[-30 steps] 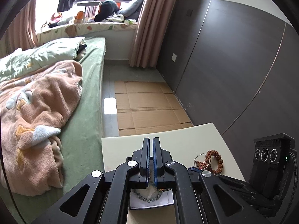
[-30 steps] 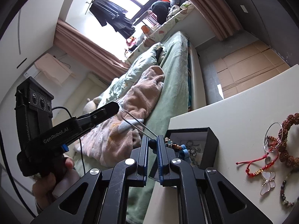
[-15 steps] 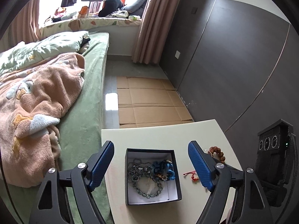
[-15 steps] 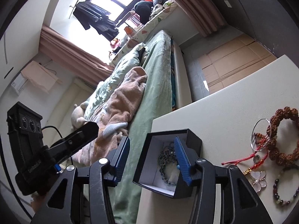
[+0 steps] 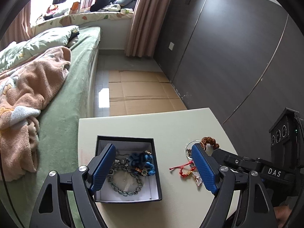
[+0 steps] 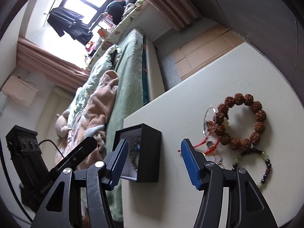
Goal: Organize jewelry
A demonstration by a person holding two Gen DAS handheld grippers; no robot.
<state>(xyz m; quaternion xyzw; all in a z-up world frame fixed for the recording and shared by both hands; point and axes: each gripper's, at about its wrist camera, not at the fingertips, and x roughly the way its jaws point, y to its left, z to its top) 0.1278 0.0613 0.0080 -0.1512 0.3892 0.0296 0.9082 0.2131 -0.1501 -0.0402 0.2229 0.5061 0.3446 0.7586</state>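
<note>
black jewelry box, spread hand-held gripper

"DAS" on right claw, seemingly.

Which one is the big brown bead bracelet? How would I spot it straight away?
Start at the pale table, then look away from the black box to the loose jewelry heap. The brown bracelet is its largest ring, with chunky, knobbly brown beads, unlike the thin red cord bracelet beside it.

One black box, one brown bead bracelet, one red cord bracelet, one dark-and-green bead bracelet, two tools.
</note>
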